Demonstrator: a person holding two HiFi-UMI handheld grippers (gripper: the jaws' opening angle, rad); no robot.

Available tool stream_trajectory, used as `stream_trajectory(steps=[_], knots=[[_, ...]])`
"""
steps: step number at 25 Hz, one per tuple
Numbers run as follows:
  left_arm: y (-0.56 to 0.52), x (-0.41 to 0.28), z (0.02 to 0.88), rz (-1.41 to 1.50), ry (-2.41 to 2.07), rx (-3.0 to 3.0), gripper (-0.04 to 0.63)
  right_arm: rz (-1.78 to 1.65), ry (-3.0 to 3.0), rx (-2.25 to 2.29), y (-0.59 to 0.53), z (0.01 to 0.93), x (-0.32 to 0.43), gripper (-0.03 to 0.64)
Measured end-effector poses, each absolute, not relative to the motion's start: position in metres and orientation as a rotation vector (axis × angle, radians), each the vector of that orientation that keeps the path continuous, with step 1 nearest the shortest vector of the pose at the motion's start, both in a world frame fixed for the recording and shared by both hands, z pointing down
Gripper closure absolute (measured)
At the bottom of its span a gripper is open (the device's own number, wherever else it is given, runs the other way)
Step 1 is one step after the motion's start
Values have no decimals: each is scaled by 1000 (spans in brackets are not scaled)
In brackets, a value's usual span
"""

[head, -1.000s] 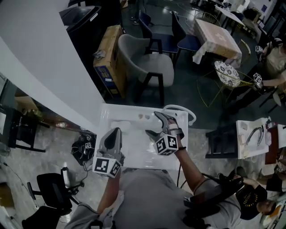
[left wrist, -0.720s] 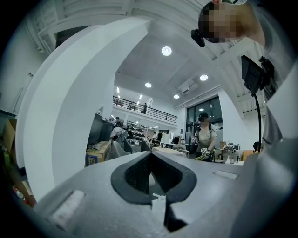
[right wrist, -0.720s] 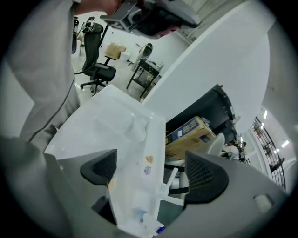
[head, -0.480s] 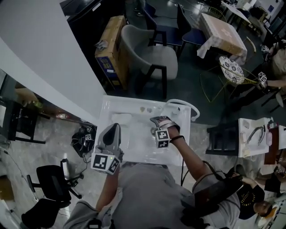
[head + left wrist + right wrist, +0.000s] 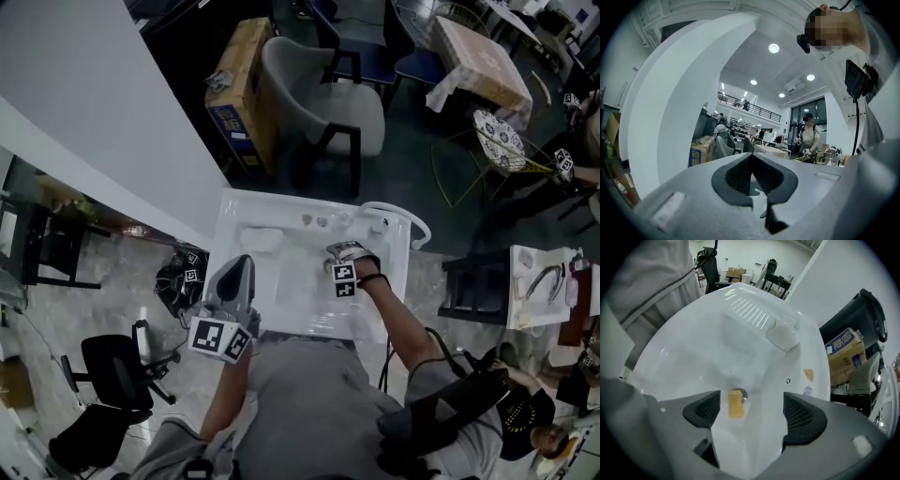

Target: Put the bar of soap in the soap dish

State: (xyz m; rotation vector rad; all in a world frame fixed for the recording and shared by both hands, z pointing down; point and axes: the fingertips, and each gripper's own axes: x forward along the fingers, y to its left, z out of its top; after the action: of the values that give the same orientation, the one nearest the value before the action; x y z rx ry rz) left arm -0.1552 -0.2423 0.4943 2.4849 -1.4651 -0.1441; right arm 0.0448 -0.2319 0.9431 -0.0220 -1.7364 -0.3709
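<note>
Right gripper (image 5: 750, 411) lowered into sink (image 5: 689, 350); jaws wide, narrowing, yellow oblong soap (image 5: 736, 405) between, untouched; left gripper (image 5: 757, 187) shut.

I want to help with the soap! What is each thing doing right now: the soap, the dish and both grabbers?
Soap: lying at the bottom of the sink, not held.
Dish: on the sink's rim, no soap in it.
Right gripper: open, jaws just closed a little, soap below between them, untouched.
Left gripper: shut, empty.
</note>
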Motion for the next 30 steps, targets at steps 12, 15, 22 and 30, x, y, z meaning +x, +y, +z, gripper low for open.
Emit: stream_trajectory(steps=[12,15,22,30], knots=[[-233,-156,470,-201,-1485,2584,601,-335,-1596,-136,-209,1038,75,216],[-235,-153,472,-197,-1476,2587,601,-331,-1586,-126,-209,1051,78,215],[-231,-145,492,-150,-1443,2567,601,-307,-1573,-135,-206,1069,83,209],[-232,-143,508,-109,-1439,2558,601,-293,-1555,-138,-203,1092,92,210]])
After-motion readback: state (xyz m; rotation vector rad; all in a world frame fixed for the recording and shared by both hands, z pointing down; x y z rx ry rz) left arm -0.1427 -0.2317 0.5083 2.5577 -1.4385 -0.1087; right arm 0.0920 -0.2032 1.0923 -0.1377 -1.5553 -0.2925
